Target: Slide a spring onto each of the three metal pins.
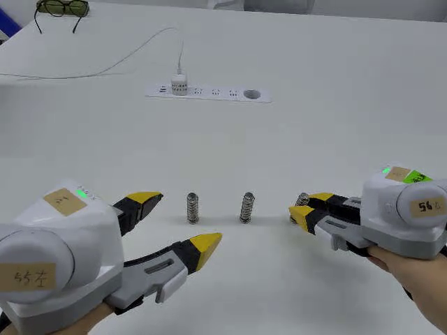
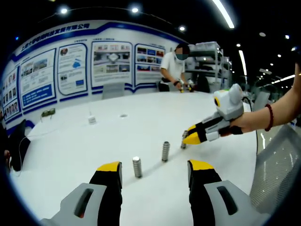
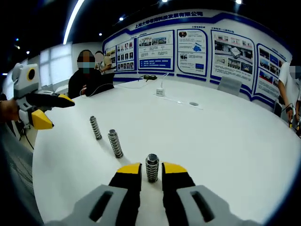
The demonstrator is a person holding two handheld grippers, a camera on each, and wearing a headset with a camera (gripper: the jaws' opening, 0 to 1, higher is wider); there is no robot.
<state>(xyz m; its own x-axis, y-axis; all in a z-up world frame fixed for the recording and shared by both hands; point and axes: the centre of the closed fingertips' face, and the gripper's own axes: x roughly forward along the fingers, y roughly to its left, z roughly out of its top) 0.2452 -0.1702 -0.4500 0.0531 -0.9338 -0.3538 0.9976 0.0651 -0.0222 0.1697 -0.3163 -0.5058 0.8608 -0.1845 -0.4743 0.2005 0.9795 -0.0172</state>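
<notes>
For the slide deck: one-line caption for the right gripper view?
Right claw straddles the nearest sprung pin; middle pin and far pin also carry springs, left claw open beyond.

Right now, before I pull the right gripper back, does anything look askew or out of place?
Nothing stands out. The left spring, middle spring and right spring stand upright in a row on the table. The right gripper flanks the right spring with slim gaps; the left gripper is open, apart from them.

Left gripper [image 1: 180, 219], right gripper [image 1: 307, 207]: white housings, black jaws, yellow tips; red bracelet [image 2: 269, 117].
</notes>
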